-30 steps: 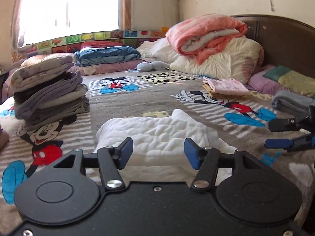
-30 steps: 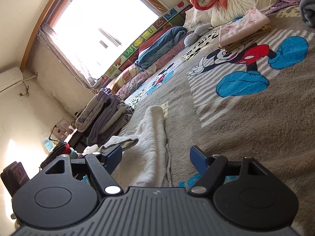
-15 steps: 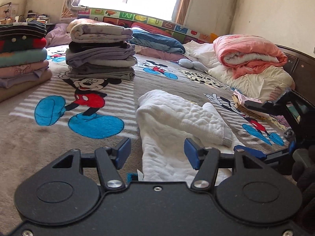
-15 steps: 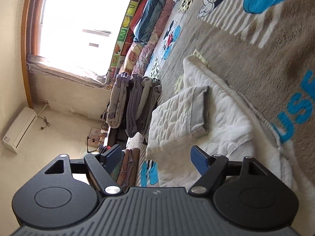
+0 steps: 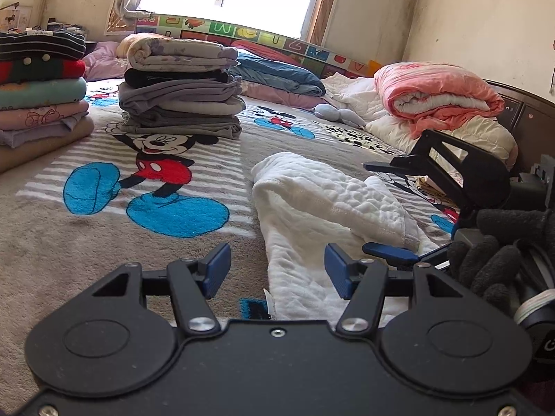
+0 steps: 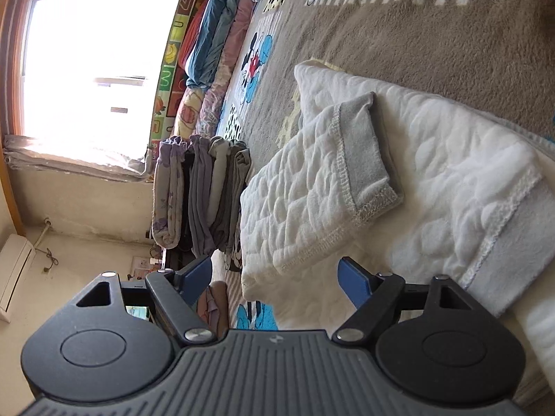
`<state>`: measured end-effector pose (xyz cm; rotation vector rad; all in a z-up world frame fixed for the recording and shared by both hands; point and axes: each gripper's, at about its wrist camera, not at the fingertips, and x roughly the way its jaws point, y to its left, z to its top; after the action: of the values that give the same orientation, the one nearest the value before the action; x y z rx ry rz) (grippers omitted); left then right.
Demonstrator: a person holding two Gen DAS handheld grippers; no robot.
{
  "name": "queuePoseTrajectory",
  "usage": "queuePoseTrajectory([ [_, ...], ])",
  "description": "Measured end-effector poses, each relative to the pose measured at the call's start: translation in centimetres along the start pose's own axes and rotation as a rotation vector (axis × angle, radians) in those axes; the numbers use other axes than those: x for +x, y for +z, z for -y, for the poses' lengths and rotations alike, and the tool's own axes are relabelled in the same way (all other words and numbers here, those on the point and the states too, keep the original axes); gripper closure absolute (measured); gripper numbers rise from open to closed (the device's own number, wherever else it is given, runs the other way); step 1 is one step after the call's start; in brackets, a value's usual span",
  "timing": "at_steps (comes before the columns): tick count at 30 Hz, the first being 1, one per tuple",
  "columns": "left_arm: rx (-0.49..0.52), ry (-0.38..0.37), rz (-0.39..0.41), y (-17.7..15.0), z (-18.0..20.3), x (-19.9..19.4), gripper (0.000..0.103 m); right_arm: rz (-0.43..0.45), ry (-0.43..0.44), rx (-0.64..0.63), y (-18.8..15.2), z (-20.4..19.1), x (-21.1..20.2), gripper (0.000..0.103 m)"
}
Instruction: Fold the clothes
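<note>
A white quilted garment (image 5: 322, 208) lies partly folded on the Mickey Mouse blanket (image 5: 104, 242), one sleeve with a grey cuff (image 6: 364, 149) laid across its body. My left gripper (image 5: 277, 268) is open and empty, just above the garment's near edge. My right gripper (image 6: 275, 279) is open and empty, rolled on its side, over the garment's (image 6: 433, 173) hem. In the left wrist view the right gripper (image 5: 385, 208) shows at the right, held by a gloved hand (image 5: 492, 260), jaws apart.
A stack of folded grey and lilac clothes (image 5: 180, 97) stands behind the garment; it also shows in the right wrist view (image 6: 201, 201). Another stack (image 5: 38, 83) is at far left. Rolled quilts (image 5: 437, 97) and pillows lie by the headboard. A window is behind.
The left gripper swung left and now faces the clothes stacks. The right gripper rolled onto its side and came closer over the garment. Both stayed open.
</note>
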<state>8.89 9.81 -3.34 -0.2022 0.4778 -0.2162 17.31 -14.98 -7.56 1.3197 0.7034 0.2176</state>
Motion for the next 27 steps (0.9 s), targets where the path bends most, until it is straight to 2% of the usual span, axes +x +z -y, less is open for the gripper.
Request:
queuePoseTrajectory([
  [7, 0.024, -0.017, -0.017, -0.1, -0.2, 0.5, 0.044, 0.197, -0.051, 0.029, -2.0, -0.3, 0.9, 0.029],
  [12, 0.02, -0.019, -0.018, 0.0, -1.0, 0.5, 0.044, 0.268, -0.055, -0.031, -2.6, -0.8, 0.6, 0.034],
  [19, 0.03, -0.041, -0.034, 0.1, -1.4, 0.6, 0.044, 0.335, -0.051, -0.019, -0.6, -0.1, -0.2, 0.039],
  [22, 0.051, -0.072, -0.05, 0.0, -1.1, 0.7, 0.044, 0.327, -0.031, 0.001, 0.2, 0.4, 0.1, 0.058],
  [23, 0.056, -0.087, -0.061, -0.1, -0.9, 0.8, 0.044, 0.32, -0.022, 0.001, 0.5, 0.4, 0.2, 0.07],
  [27, 0.114, -0.117, -0.092, -0.6, 0.1, 0.8, 0.044, 0.313, 0.017, -0.057, 1.4, -0.6, 0.0, 0.084],
])
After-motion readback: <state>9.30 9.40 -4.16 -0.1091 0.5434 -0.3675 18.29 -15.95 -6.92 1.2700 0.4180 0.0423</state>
